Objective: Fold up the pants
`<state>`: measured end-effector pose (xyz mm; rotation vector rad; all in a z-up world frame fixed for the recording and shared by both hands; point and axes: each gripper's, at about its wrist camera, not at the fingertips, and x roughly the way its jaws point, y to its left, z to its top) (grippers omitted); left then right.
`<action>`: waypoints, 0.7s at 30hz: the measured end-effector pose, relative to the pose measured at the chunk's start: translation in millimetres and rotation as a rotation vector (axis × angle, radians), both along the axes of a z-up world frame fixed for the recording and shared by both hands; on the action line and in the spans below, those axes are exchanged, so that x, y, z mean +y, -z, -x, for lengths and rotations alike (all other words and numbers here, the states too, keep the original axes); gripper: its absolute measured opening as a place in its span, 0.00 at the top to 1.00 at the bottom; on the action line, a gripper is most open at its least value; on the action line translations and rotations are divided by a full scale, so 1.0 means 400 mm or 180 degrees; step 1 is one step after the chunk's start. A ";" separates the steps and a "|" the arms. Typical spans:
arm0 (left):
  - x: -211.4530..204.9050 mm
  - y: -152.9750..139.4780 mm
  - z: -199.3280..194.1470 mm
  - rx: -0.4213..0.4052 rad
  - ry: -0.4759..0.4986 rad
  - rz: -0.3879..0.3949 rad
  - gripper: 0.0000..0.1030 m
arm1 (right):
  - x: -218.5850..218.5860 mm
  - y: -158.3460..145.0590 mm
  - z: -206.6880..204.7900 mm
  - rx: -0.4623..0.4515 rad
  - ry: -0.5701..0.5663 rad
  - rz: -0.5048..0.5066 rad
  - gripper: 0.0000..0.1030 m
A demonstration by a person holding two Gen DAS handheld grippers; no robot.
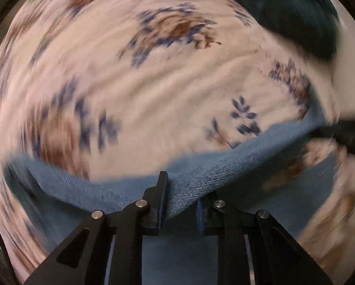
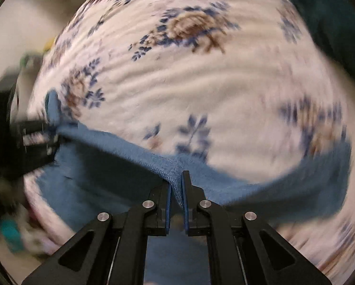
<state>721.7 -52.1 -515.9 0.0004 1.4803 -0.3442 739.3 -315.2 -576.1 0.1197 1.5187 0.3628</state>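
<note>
Handling: I am judging the blue denim pants (image 1: pixel 201 178) as soft, floppy and fairly heavy, best taken by the edge at two well-spaced spots.
Left gripper (image 1: pixel 181 191): I am clamping it on a bunched denim edge, pointing steeply down.
Pants position: they are hanging taut between both claws over the white bedspread with blue-brown flowers (image 1: pixel 139 90).
Right gripper (image 2: pixel 176 187): I am pinching a thin denim fold, jaws nearly together, aiming steeply down.

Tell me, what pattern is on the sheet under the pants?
Blue and brown flowers on the white sheet, clearest in the right wrist view.
</note>
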 end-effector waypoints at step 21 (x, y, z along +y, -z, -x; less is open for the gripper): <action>0.021 0.185 0.461 0.0872 -0.1050 0.0088 0.80 | 0.072 0.246 0.560 0.1093 0.0807 0.0109 0.88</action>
